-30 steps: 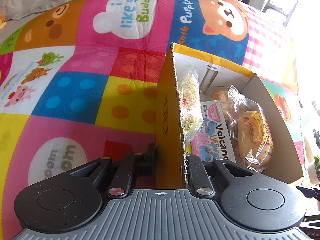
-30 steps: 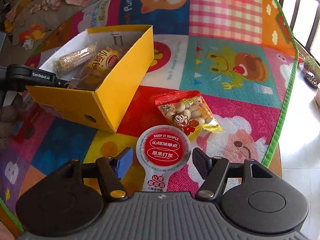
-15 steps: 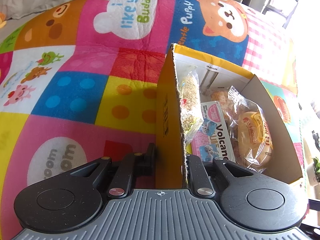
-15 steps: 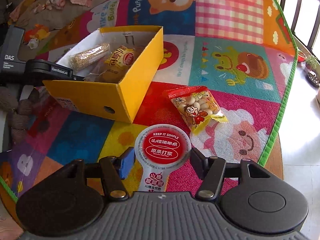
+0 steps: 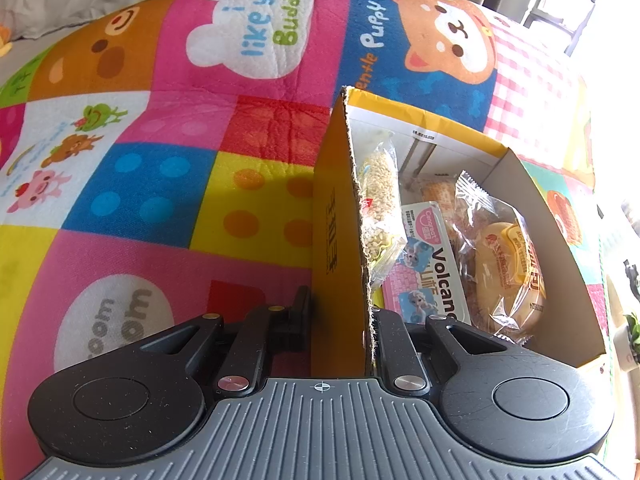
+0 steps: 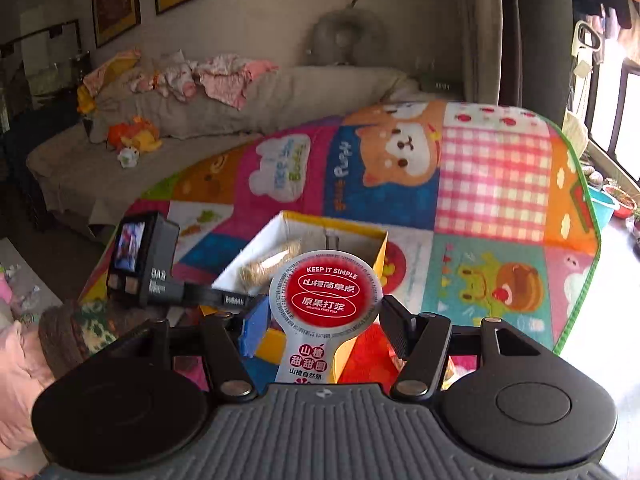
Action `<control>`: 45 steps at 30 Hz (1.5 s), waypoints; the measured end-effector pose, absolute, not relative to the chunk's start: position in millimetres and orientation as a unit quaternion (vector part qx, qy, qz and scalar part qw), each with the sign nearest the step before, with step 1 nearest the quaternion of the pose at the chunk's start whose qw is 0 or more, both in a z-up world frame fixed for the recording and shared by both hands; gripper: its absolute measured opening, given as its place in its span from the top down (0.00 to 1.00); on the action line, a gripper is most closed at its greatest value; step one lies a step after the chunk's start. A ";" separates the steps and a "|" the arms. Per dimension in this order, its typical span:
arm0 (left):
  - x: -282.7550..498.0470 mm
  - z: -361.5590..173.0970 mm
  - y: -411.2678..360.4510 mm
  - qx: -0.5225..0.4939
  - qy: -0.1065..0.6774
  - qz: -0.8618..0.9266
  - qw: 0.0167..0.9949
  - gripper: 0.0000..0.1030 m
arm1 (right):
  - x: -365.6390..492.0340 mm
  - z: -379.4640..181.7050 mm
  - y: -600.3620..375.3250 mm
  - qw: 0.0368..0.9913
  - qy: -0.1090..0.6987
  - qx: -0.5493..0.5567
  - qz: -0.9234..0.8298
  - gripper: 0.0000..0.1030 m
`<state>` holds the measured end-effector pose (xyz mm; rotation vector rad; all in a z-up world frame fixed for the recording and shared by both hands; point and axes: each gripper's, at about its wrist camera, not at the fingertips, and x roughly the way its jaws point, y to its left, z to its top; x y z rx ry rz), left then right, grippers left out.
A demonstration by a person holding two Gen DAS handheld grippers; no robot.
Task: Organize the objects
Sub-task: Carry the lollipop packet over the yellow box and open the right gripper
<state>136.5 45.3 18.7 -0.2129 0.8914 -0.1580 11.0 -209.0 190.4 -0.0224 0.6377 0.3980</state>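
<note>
Yellow box (image 5: 336,216) on the play mat (image 5: 168,184), holding a grain packet (image 5: 380,208), a pink Volcano pack (image 5: 432,268) and a wrapped bun (image 5: 508,268). Left gripper (image 5: 340,316) pinched on the box's side wall. Right gripper (image 6: 320,320) part-open around the red-lidded hawthorn snack (image 6: 326,292), now lifted off the mat and over the box.

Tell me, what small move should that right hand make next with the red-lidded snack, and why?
Probably carry the hawthorn snack pouch forward over the yellow box and lower it in. The right gripper holds it lifted before the box, while the left gripper clamps the box wall, steadying it.
</note>
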 end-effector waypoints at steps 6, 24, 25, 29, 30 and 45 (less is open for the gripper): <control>136.7 18.5 45.8 -0.103 0.430 -0.080 0.894 0.84 | 37.6 223.1 -193.9 0.940 0.268 0.010 0.210 0.41; 137.3 17.3 48.0 -0.108 0.428 -0.086 0.893 0.84 | 136.9 184.6 -141.8 0.919 0.329 0.079 0.201 0.41; 137.2 17.3 48.0 -0.108 0.428 -0.085 0.893 0.84 | 137.9 181.4 -144.2 0.918 0.333 0.082 0.200 0.40; 137.2 16.9 48.1 -0.108 0.428 -0.085 0.893 0.84 | 134.5 175.8 -164.4 0.919 0.336 0.091 0.184 0.36; 137.3 16.9 48.0 -0.109 0.427 -0.085 0.893 0.84 | 133.3 174.9 -171.4 0.920 0.336 0.094 0.179 0.34; 137.0 17.4 47.3 -0.110 0.427 -0.081 0.894 0.84 | 112.4 102.0 -296.6 0.912 0.398 0.094 0.022 0.24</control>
